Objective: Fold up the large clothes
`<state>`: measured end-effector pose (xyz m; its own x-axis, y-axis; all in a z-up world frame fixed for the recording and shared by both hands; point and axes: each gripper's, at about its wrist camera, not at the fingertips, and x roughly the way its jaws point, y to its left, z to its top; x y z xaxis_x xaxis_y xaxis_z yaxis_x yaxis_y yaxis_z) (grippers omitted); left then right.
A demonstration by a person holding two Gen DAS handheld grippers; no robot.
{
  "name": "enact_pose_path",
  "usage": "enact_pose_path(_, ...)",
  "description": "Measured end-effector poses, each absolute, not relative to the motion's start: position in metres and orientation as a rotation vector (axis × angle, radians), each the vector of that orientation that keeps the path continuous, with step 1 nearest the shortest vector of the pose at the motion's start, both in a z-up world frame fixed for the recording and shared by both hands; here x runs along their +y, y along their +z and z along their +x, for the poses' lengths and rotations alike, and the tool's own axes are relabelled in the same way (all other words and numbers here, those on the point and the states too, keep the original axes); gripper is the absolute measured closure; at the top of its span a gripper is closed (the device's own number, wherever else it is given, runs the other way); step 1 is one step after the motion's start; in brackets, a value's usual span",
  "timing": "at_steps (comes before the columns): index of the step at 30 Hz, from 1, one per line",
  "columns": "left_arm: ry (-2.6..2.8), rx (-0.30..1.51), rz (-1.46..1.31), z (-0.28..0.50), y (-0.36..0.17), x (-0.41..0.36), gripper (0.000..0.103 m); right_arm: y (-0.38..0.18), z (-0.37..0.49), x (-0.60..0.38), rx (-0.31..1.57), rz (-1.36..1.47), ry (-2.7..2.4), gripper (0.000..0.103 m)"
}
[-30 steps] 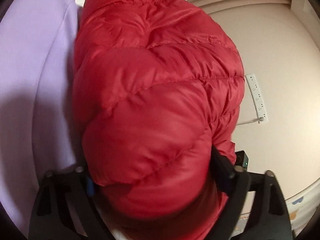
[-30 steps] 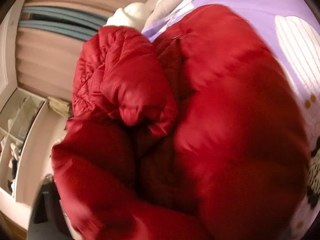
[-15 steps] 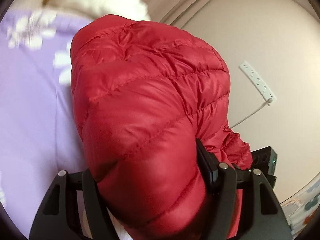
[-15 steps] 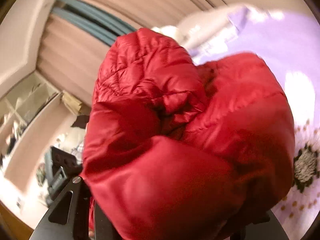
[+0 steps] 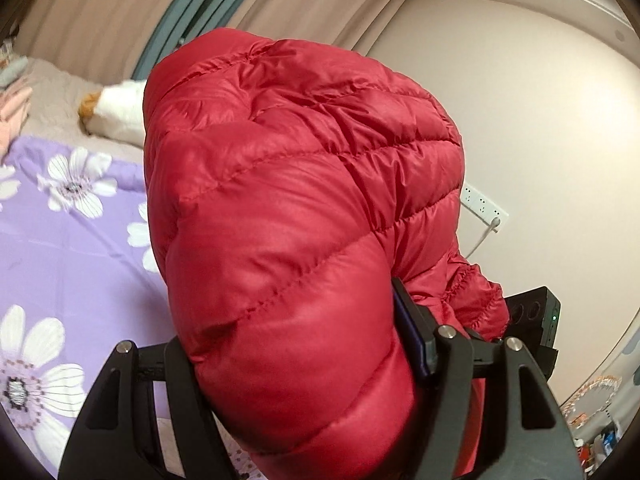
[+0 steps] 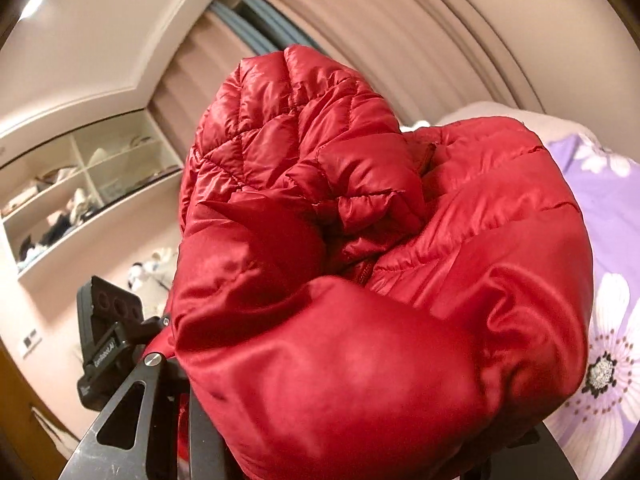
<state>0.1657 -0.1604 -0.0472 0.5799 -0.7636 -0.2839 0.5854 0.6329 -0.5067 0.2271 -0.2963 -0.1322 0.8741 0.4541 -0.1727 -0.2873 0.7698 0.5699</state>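
A red quilted down jacket [image 5: 304, 216] is bundled and held up off the bed, filling both wrist views. My left gripper [image 5: 296, 360] is shut on a thick fold of the jacket, which bulges out between the black fingers [image 5: 416, 344]. In the right wrist view the jacket [image 6: 380, 280] covers the right gripper [image 6: 360, 420], which is shut on it; only the left finger [image 6: 200, 432] and its frame show. The other gripper's black body [image 6: 108, 336] shows at the jacket's left edge.
A purple bedsheet with white flowers [image 5: 68, 248] lies below and to the left. A white pillow [image 5: 120, 114] is at the bed's head. Beige curtains [image 6: 400, 32], a wall socket strip [image 5: 482, 206] with a cable, and open shelves [image 6: 80, 192] are around.
Both grippers have lifted the jacket up from the bed and tilted upward. The curtains, wall and shelves have come into view where the sheet showed before.
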Motion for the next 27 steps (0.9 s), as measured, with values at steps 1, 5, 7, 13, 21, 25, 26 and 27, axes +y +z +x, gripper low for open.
enact_pose_path(1, -0.806, 0.507, -0.382, 0.162, -0.044, -0.157, 0.036, -0.128, 0.231, -0.291, 0.311, 0.56, 0.417, 0.059)
enact_pose_path(5, -0.786, 0.488, -0.393, 0.152, -0.043, -0.147, 0.036, -0.119, 0.235, -0.275, 0.306, 0.534, 0.439, 0.059)
enact_pose_path(7, -0.78, 0.48, -0.404, 0.14, -0.041, -0.125, 0.035, -0.113, 0.235, -0.268, 0.308, 0.521, 0.452, 0.059)
enact_pose_path(13, -0.768, 0.433, -0.438, 0.112, -0.028, -0.081, 0.035, -0.093, 0.212, -0.262, 0.292, 0.456, 0.5, 0.059)
enact_pose_path(21, -0.685, 0.388, -0.453, 0.076, -0.014, -0.045, 0.035, -0.083, 0.211, -0.246, 0.292, 0.42, 0.597, 0.059)
enact_pose_path(25, -0.648, 0.4, -0.465, 0.066, -0.018, -0.036, 0.035, -0.083, 0.214, -0.234, 0.313, 0.405, 0.623, 0.059)
enact_pose_path(26, -0.639, 0.402, -0.472, 0.063, -0.019, -0.034, 0.035, -0.082, 0.216, -0.23, 0.319, 0.4, 0.627, 0.059)
enact_pose_path(27, -0.635, 0.403, -0.475, 0.059, -0.018, -0.035, 0.035, -0.081, 0.217, -0.227, 0.323, 0.396, 0.63, 0.059)
